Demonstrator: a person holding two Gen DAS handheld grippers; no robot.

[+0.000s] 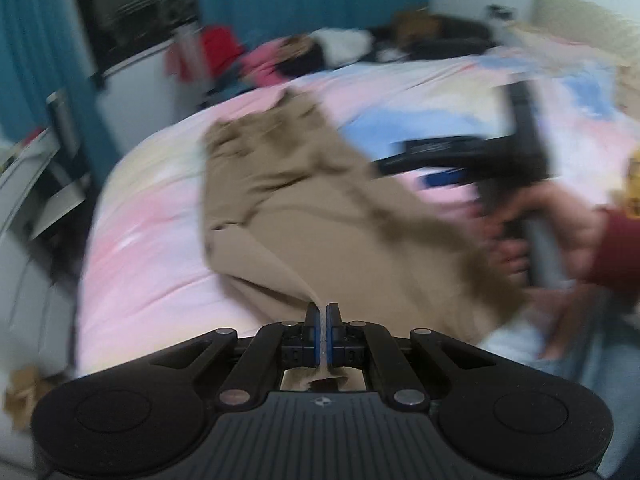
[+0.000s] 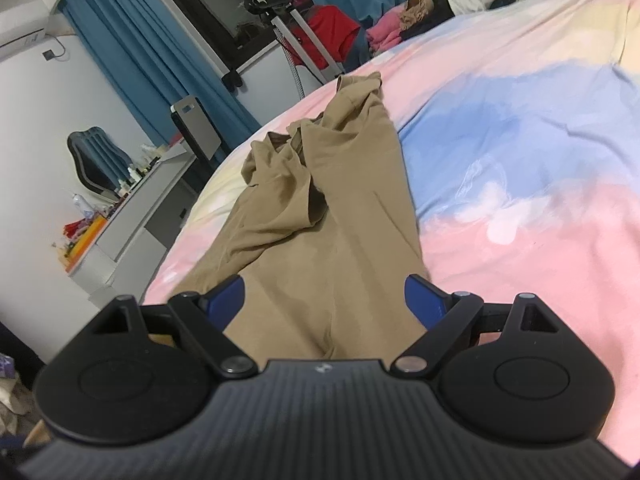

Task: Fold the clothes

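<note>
- Nearest my left lens, the left claw point(image 1: 321, 314) is pinched tight on a thin fold of the tan garment point(image 1: 304, 200); the cloth rises in a taut ridge straight into the blue pads point(image 1: 331, 334), and a scrap of it shows behind them.
- From the right wrist view, the right claw point(image 2: 324, 290) stands wide apart, its blue fingers point(image 2: 226, 294) on either side of the same tan garment point(image 2: 320, 216) and holding nothing; I cannot tell whether they touch the cloth.
- Tan fabric lies lengthwise on the bed point(image 2: 520, 140), over a bedspread of pink, blue and pale yellow patches, its far end bunched and creased; what kind of garment it is I cannot make out.
- Left view is badly smeared: on its right side I see a hand point(image 1: 560, 224) in a dark red sleeve point(image 1: 618, 248) gripping a black tool handle above the cloth, presumably the other gripper, but its claw is too blurred to read there.
- Near end of the garment is cut off by the gripper body in both views.
- Beyond the bed, a heap of clothes point(image 2: 392, 32) in pink, red, white and dark colours, blue curtains point(image 2: 132, 52) and a cluttered grey counter point(image 2: 132, 216); the small things on it are too tiny to name.
</note>
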